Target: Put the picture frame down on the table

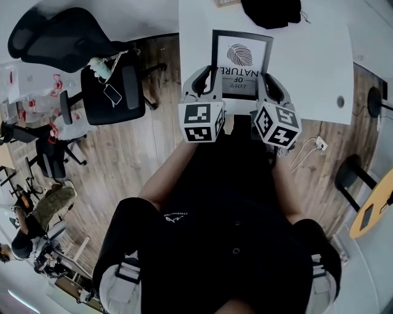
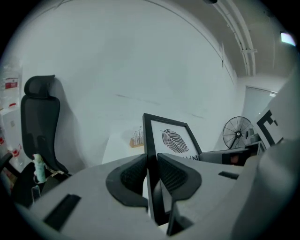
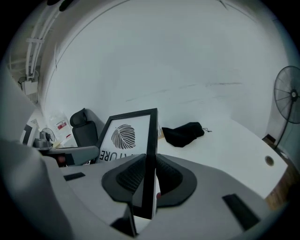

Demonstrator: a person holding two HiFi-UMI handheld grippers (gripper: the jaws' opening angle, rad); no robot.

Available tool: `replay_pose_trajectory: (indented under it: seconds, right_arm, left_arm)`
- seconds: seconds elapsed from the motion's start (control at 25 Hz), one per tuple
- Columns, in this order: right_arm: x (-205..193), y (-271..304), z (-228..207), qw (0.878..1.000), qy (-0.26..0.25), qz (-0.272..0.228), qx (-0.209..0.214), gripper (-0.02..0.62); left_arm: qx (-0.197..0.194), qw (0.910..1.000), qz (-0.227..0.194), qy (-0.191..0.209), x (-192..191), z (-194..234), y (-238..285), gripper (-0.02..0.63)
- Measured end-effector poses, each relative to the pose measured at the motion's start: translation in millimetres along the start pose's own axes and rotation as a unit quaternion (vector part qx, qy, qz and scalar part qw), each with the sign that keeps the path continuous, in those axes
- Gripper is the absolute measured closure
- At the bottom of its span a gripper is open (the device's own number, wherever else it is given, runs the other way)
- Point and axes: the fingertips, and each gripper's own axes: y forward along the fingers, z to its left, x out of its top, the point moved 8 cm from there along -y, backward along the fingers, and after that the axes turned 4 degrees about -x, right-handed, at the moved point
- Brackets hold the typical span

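Observation:
A black picture frame (image 1: pixel 241 63) with a leaf print and lettering hangs over the near part of the white table (image 1: pixel 319 55), held from both sides. My left gripper (image 1: pixel 207 83) is shut on the frame's left edge (image 2: pixel 151 154). My right gripper (image 1: pixel 263 86) is shut on the frame's right edge (image 3: pixel 151 154). In both gripper views the thin black edge of the frame sits pinched between the ribbed pads. Whether the frame's underside touches the table cannot be told.
A black cloth bag (image 1: pixel 271 12) lies at the table's far side, seen too as a dark bag (image 3: pixel 183 133). A small wooden holder (image 2: pixel 137 139) stands at the back. A black office chair (image 1: pixel 104 86) stands left of the table. A floor fan (image 3: pixel 288 101) is at the right.

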Motion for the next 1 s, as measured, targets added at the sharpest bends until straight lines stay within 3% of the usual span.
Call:
replay_pose_trajectory:
  seconds: [0.52, 0.76, 1.0]
  right_arm:
    - [-59.2, 45.8, -14.9, 0.995, 0.006, 0.100, 0.010, 0.528]
    - [-95.7, 65.0, -22.6, 0.987, 0.019, 0.161, 0.017, 0.528]
    - [-118.5, 81.9, -19.4, 0.981, 0.011, 0.192, 0.017, 0.528]
  left_arm:
    - [0.018, 0.9920, 0.082, -0.094, -72.5, 23.4, 32.4, 0.532]
    - [0.030, 0.9860, 0.129, -0.101, -110.3, 28.7, 41.7, 0.532]
    - [0.037, 0.9812, 0.160, -0.101, -132.4, 40.7, 48.9, 0.532]
